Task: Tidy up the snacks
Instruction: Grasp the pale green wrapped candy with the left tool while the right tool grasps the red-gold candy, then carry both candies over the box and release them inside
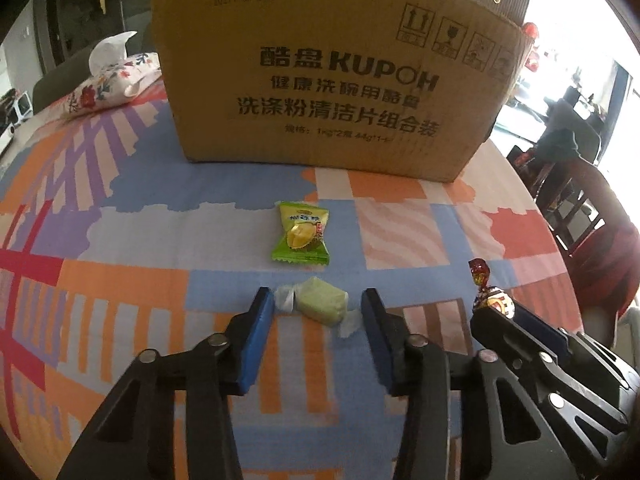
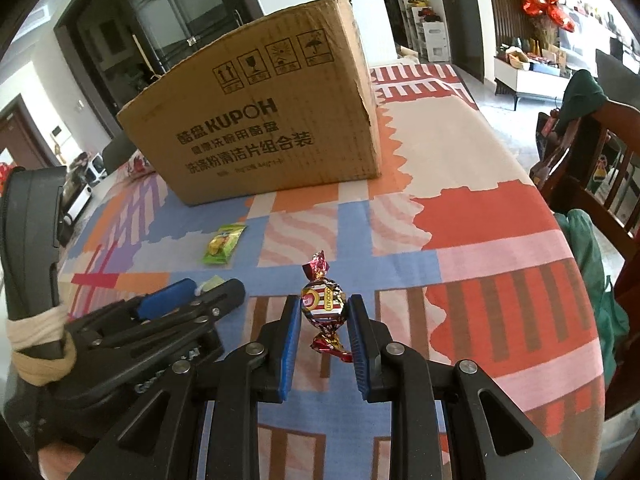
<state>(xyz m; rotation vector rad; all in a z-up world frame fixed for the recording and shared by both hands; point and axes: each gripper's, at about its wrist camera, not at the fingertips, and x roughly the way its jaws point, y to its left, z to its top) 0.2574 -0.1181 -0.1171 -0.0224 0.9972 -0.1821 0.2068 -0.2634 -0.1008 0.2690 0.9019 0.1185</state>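
Pale green clear-wrapped candy lies between my spread left claw; right claw pinches red striped foil-wrapped candy.

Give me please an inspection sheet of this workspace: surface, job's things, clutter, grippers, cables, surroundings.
Surface: table under a patterned cloth.
Job's things: cardboard box at the back; green snack packet lying flat; pale green candy; red striped candy.
Clutter: tissue pack left of the box.
Grippers: left gripper open, fingers astride the pale green candy; right gripper shut on the red striped candy.
Cables: nothing seen.
Surroundings: wooden chair on the right; red bow behind.
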